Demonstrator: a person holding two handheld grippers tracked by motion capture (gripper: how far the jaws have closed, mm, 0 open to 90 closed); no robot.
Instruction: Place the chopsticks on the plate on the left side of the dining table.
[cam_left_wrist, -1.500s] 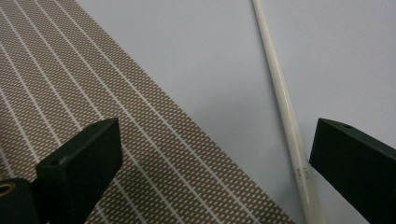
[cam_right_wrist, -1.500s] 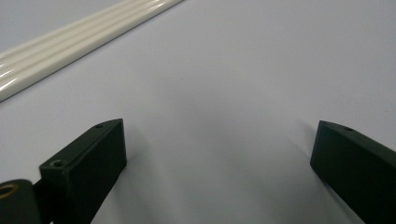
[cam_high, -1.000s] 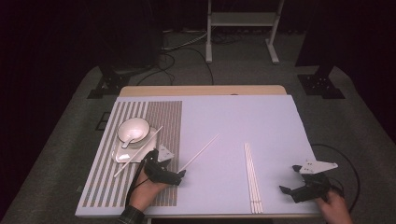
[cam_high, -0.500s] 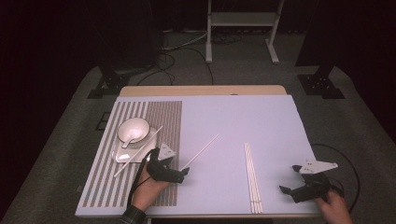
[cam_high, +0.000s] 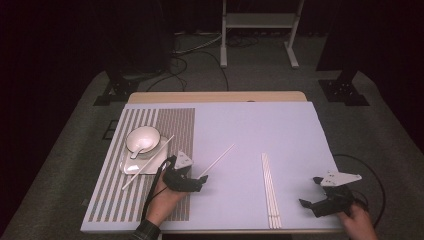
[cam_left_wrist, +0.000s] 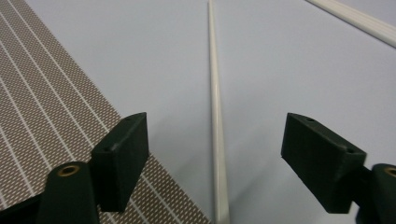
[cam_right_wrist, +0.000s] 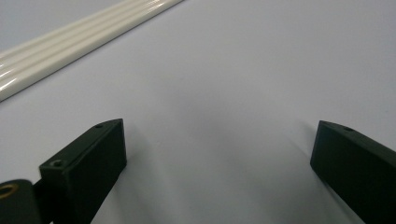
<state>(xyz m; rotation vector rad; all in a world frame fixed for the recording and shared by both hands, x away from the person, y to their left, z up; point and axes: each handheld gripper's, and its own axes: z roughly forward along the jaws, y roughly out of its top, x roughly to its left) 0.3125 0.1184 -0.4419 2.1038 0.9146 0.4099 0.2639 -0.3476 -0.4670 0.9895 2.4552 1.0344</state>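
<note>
Item: single white chopstick (cam_left_wrist: 216, 116), lying on the lilac table cover (cam_high: 250, 130), running toward 12 o'clock between my left gripper (cam_left_wrist: 215, 154) jaws, which have just been closing, untouched. My right gripper (cam_right_wrist: 219, 158) rests wide apart; chopstick bundle (cam_right_wrist: 70, 42) at its 11 o'clock.

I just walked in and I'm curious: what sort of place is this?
Probably a recording studio or lab staged as a table setting: dark curtained surroundings, a white metal stand behind, cables on the floor, and a white ceramic bowl beside cream chopsticks.
</note>
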